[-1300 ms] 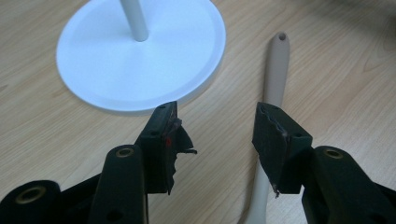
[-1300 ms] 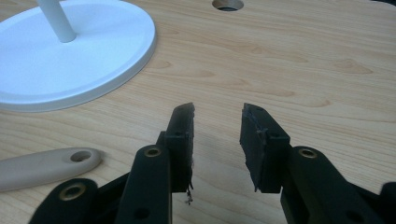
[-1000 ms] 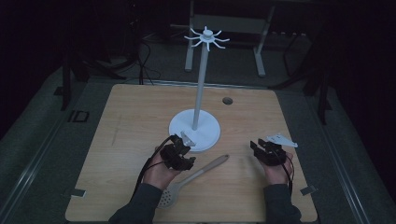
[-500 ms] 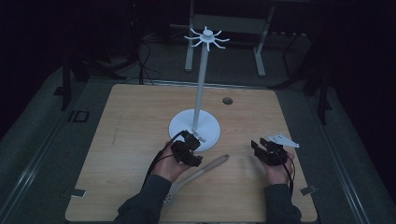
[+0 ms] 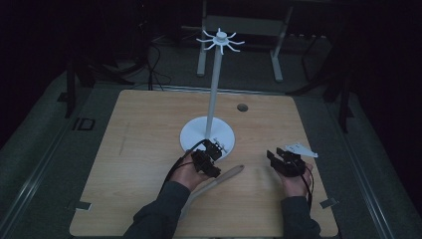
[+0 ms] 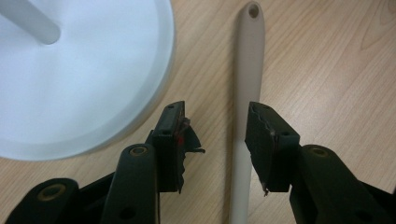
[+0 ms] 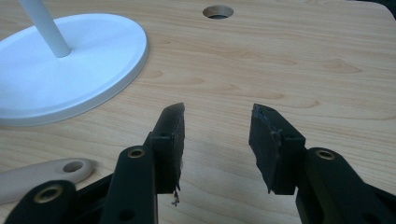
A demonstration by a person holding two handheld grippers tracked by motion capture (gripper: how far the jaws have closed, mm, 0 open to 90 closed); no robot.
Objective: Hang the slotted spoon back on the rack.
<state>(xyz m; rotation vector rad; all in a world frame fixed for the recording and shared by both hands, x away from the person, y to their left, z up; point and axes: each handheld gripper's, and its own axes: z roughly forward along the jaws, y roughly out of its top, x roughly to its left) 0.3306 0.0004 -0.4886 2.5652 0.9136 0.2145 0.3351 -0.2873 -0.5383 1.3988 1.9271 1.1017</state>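
A beige utensil (image 5: 225, 176) lies on the wooden table (image 5: 144, 139), its long handle (image 6: 246, 79) ending in a hanging hole. My left gripper (image 6: 215, 114) is open and straddles that handle, which runs between the jaws close to the right one. In the high view the left gripper (image 5: 209, 157) sits at the front edge of the stand's white base (image 5: 199, 133). My right gripper (image 7: 217, 112) is open over bare wood with nothing between its jaws; the high view places it (image 5: 282, 162) to the right of the handle tip (image 7: 51, 176).
A tall white pole rises from the round base (image 7: 65, 65) to a crown of hooks (image 5: 220, 40). A cable hole (image 7: 218, 11) sits in the table behind the right gripper. A sleeve covers the utensil's head end. Dark floor surrounds the table.
My left gripper has moved right and slightly forward, over the utensil's handle. The left forearm now covers the slotted head. The right gripper has stayed put.
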